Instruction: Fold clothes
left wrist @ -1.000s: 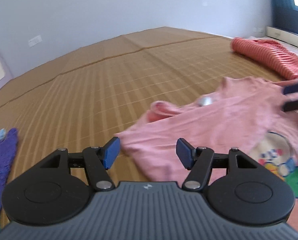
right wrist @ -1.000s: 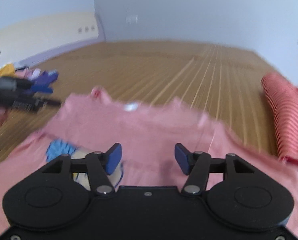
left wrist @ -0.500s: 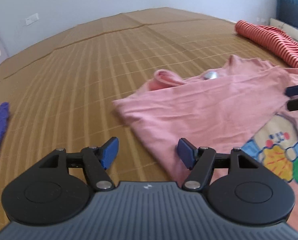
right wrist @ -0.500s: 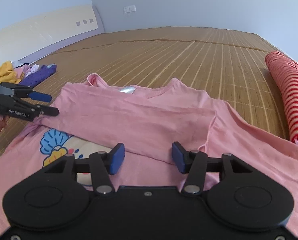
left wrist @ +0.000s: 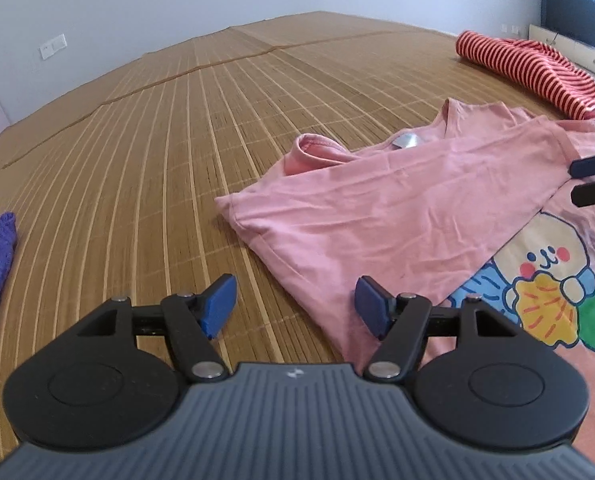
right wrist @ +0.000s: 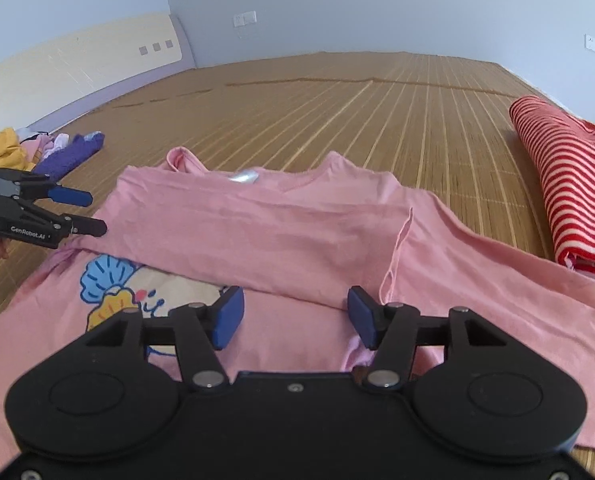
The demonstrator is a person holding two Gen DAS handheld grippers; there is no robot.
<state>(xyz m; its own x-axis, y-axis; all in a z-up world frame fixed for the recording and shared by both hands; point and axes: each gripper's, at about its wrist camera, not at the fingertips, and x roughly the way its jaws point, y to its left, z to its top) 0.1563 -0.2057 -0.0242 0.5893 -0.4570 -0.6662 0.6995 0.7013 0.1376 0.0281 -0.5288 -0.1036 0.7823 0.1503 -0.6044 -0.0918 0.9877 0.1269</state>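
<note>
Now, from the left wrist, we hold our left gripper (left wrist: 295, 308) wide with nothing between its pads; one pink shirt (left wrist: 397, 208) lies just ahead and to its right, one striped garment (left wrist: 529, 68) far beyond. From the right wrist, our right gripper (right wrist: 295, 316) hovers over that shirt, jaws opening and gripping nothing; one purple garment (right wrist: 71, 156) lies far left.
</note>
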